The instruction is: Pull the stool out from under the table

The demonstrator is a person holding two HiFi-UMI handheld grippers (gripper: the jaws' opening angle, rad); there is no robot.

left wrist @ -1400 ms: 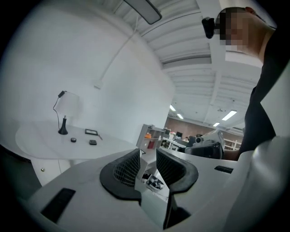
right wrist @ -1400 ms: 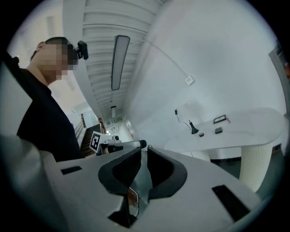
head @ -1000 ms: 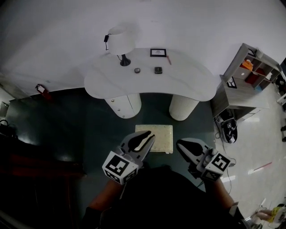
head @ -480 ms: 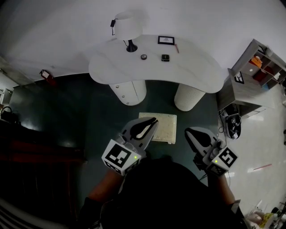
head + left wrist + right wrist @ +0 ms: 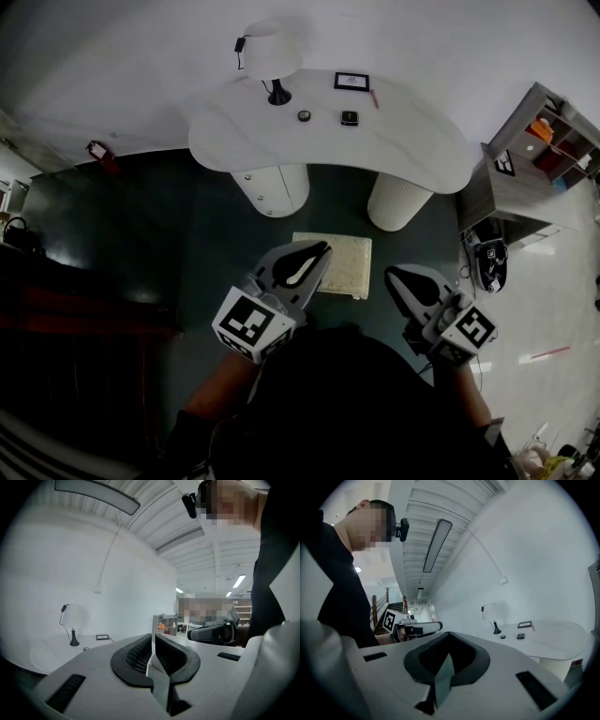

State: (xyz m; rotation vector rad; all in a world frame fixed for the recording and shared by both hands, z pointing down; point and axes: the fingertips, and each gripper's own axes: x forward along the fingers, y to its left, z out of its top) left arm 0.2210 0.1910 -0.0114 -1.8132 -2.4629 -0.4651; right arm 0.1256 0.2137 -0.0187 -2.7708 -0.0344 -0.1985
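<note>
While left tongs and right tongs sit closed on nothing, stool stands on floor just near of table; likely stiff, lightish, slides easily; grab near edge.

The table is white, as is the lamp at 12 o'clock. The stool is cream against the dark green floor. The left hand-held gripper and right hand-held gripper are pale grey, with black-and-white square-patterned cubes.
</note>
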